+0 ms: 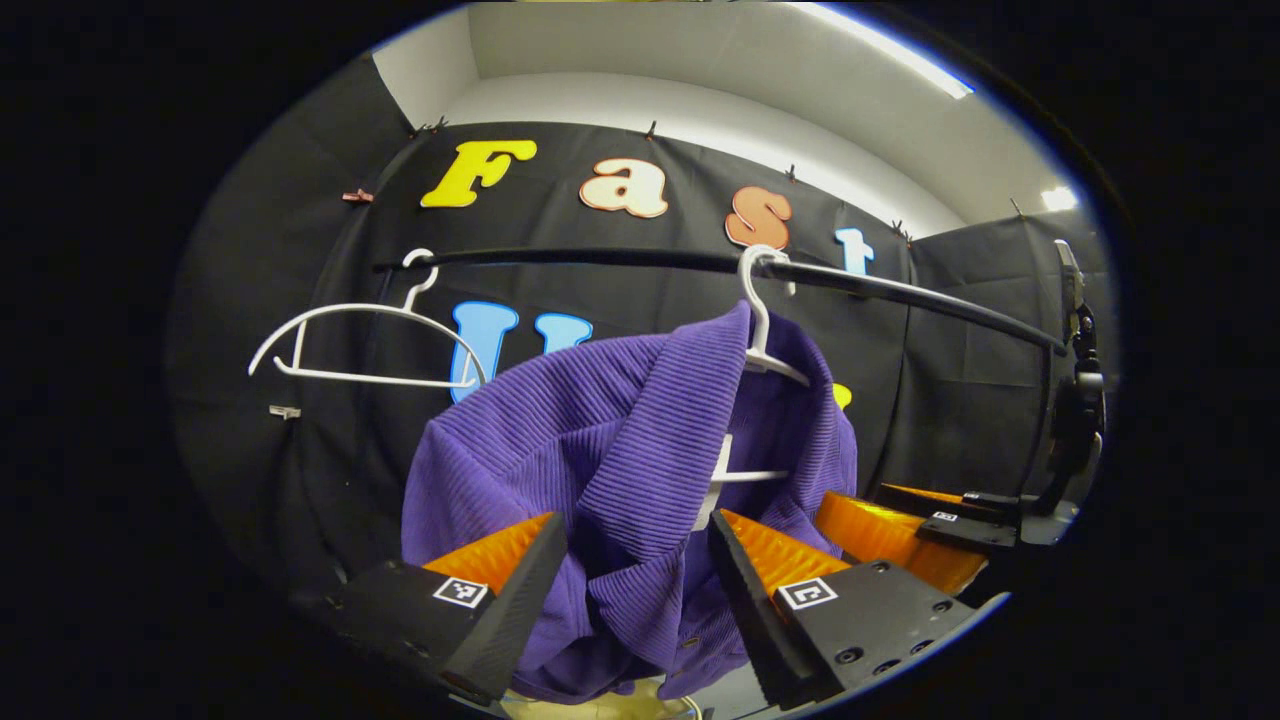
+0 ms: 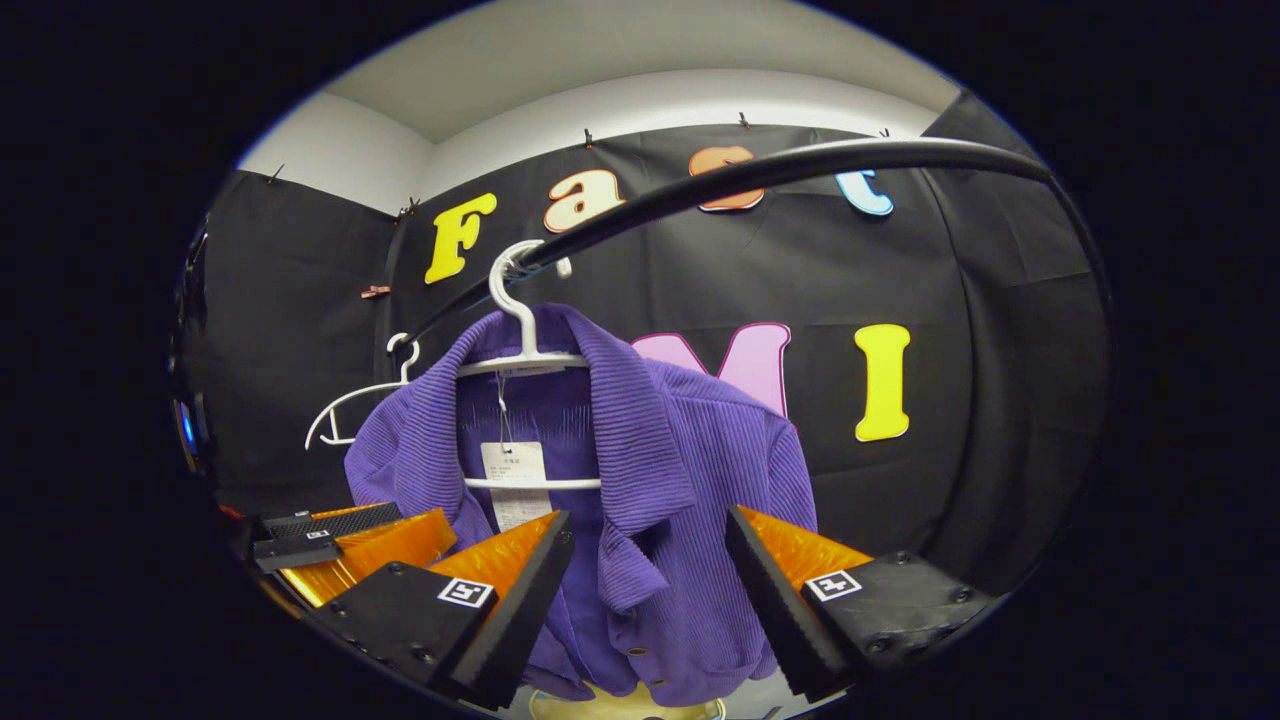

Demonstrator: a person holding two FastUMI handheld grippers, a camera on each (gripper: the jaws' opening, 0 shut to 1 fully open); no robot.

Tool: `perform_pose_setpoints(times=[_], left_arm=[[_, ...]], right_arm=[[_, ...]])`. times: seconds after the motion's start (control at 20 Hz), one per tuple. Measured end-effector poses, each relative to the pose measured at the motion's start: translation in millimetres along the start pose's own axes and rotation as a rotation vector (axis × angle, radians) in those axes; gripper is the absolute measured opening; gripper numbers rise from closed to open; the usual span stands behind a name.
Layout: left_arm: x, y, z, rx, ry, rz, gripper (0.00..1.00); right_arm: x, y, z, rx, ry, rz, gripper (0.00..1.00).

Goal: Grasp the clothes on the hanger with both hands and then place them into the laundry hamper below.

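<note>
Left gripper view: purple ribbed shirt (image 1: 620,470) hanging on a white hanger (image 1: 762,340) from a black rail (image 1: 900,290); the cloth is bunched and folded toward the camera, one shoulder drawn up over the hanger's arm. Left tongs (image 1: 637,580) spread wide, the shirt's lower folds lying in the gap between the fingers; whether either finger touches the cloth cannot be told. A second hanger (image 1: 365,340), white and bare, hangs farther along the same rail, well apart from the shirt. At the lower right, the other tongs come in from the side, near the shirt's hem, with a dark stand (image 1: 1078,400) at the rail's end behind them. Right gripper view: the same shirt (image 2: 640,480) seen from the front, collar open, a white paper tag (image 2: 515,475) hanging inside the neck across the hanger's (image 2: 525,345) lower bar, and buttons (image 2: 635,652) on the placket near the hem. Right tongs (image 2: 648,590) spread wide, the front of the shirt between the fingers, contact unclear. The rail (image 2: 760,175) arches overhead; the bare hanger (image 2: 360,400) sits behind the shirt's shoulder. The left tongs (image 2: 340,540) show at the lower left, just beside the sleeve. A pale rim (image 2: 625,708), partly hidden, lies directly below the hem.
</note>
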State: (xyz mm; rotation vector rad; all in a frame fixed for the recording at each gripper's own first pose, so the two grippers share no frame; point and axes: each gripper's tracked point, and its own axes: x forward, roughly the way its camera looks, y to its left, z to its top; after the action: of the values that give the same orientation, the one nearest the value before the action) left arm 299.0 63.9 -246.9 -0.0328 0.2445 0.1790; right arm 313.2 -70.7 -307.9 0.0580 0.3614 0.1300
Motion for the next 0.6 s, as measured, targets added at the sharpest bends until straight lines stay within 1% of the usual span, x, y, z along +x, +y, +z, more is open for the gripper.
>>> perform_pose_setpoints(times=[0.25,0.3,0.35,0.4,0.45,0.55,0.6], left_arm=[[20,-14,-17,-0.020,0.028,-0.015,0.88],[21,-14,-17,-0.018,0.020,-0.009,0.85],[24,-13,-15,-0.011,0.011,-0.004,0.79],[27,-12,-17,0.000,0.006,0.006,0.81],[29,-7,-18,0.013,0.012,0.025,0.72],[31,6,-19,0.029,0.018,0.079,0.41],[32,6,-17,0.024,0.013,0.088,0.25]], right_arm=[[11,-20,-6,0.026,0.017,-0.019,0.97],[12,-24,-7,0.030,0.018,-0.023,0.97],[13,-26,-8,0.035,0.018,-0.025,0.97],[15,-26,-9,0.037,0.020,-0.025,0.97],[17,-26,-12,0.037,0.027,-0.022,0.97],[21,-22,-18,0.039,0.042,-0.009,0.97],[23,-20,-21,0.044,0.049,-0.001,0.97]])
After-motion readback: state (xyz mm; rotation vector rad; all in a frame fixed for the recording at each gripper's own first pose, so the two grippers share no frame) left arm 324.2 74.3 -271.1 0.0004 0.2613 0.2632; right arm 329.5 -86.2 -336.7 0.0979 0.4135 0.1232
